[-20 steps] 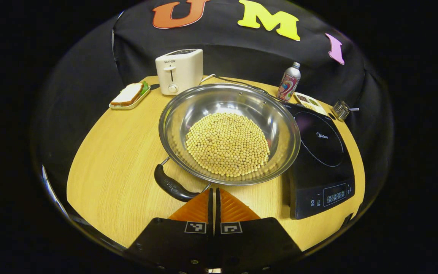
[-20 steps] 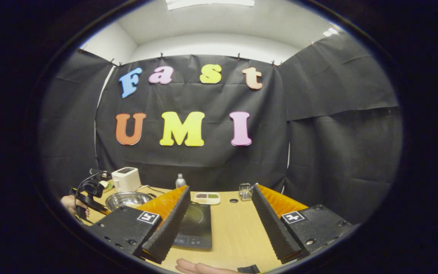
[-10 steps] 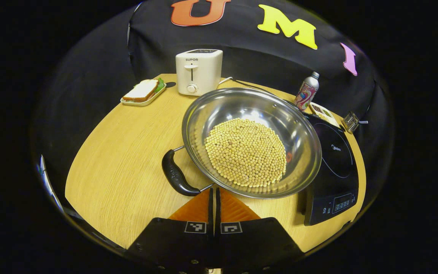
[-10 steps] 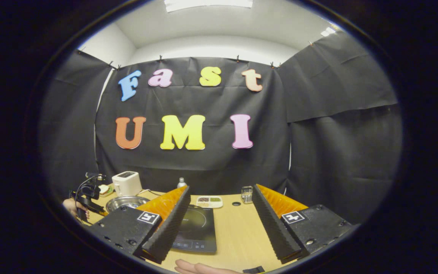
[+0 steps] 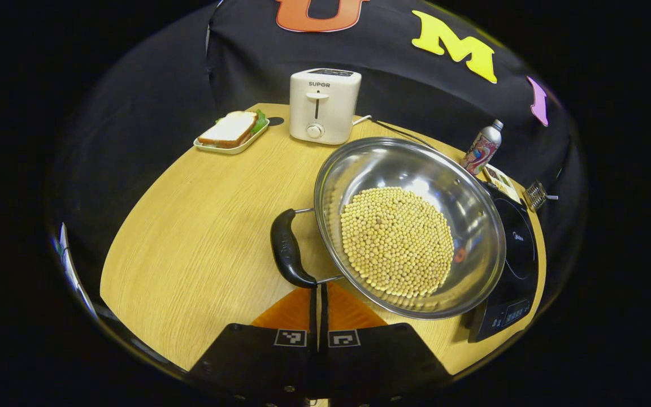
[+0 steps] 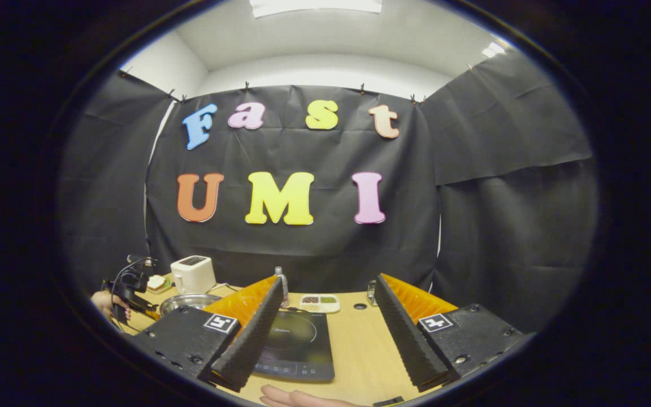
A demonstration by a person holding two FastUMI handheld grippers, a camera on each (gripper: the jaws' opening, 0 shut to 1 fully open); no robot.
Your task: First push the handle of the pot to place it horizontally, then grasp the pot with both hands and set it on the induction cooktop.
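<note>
Left gripper [image 5: 319, 294] clenched empty, tips at black pot handle [image 5: 289, 249]. Pot [image 5: 407, 226] of soybeans overlaps induction cooktop [image 5: 515, 265]. Right gripper [image 6: 325, 316] spread wide, grasping nothing.

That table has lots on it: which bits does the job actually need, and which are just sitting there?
Needed:
pot of beans
pot handle
induction cooktop
left gripper, shut, by the handle
right gripper, open

Just sitting there:
toaster
sandwich on a tray
bottle
small dish
</note>
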